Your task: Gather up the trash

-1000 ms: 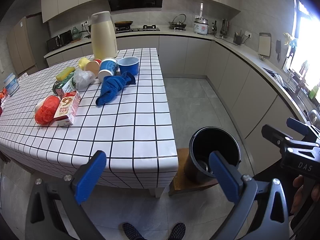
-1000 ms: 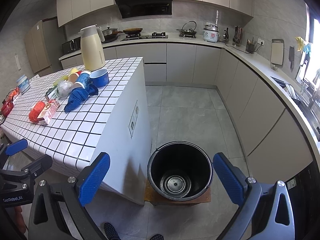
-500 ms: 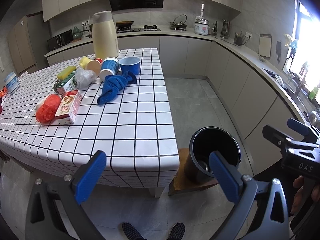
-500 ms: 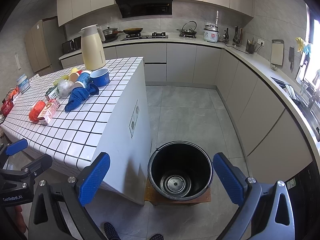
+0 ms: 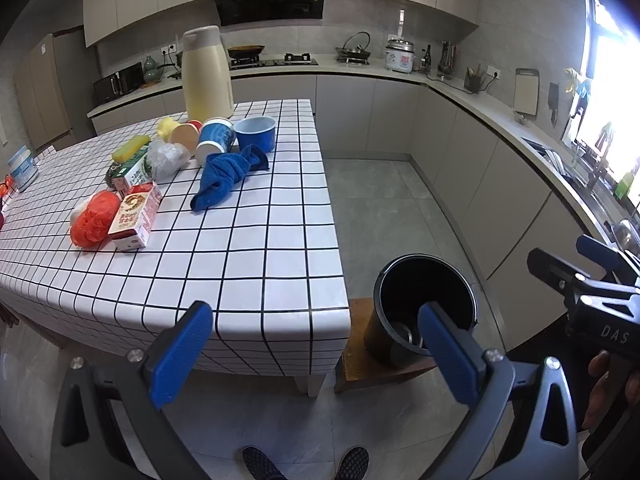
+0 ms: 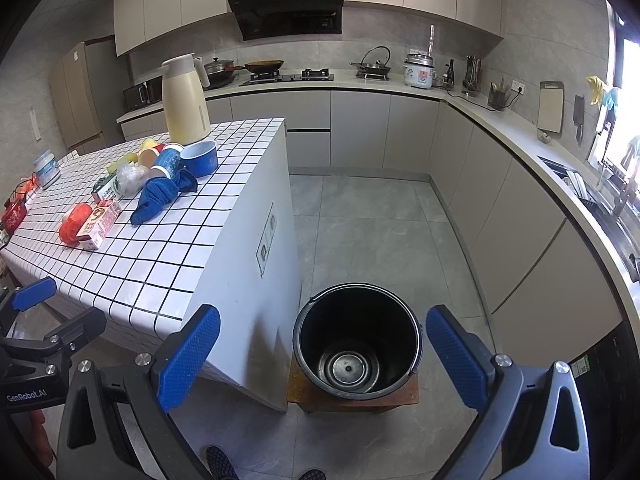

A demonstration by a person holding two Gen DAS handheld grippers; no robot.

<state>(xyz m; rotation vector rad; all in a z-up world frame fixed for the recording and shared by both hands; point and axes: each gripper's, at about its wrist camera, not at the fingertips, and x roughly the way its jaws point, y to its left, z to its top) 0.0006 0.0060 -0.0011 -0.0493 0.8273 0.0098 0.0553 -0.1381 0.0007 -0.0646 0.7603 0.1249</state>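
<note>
A black bin [image 6: 357,340] stands on a low wooden stool by the island's end; it also shows in the left wrist view [image 5: 424,304]. On the white tiled island [image 5: 240,240] lie a red-and-white carton [image 5: 135,215], an orange bag [image 5: 94,218], a green carton [image 5: 134,170], a crumpled clear bag [image 5: 166,156], paper cups [image 5: 214,138] and a blue cloth [image 5: 228,174]. My left gripper [image 5: 316,344] is open and empty, off the island's near edge. My right gripper [image 6: 320,356] is open and empty above the bin.
A tall cream thermos [image 5: 206,74] and a blue bowl [image 5: 256,132] stand at the island's far end. A plastic jar [image 5: 22,164] is at its far left. Cabinets and a counter [image 6: 520,128] run along the back and right. Grey floor [image 6: 372,220] lies between.
The left wrist view has drifted slightly forward and right toward the island. The right gripper has barely moved. Both stay open.
</note>
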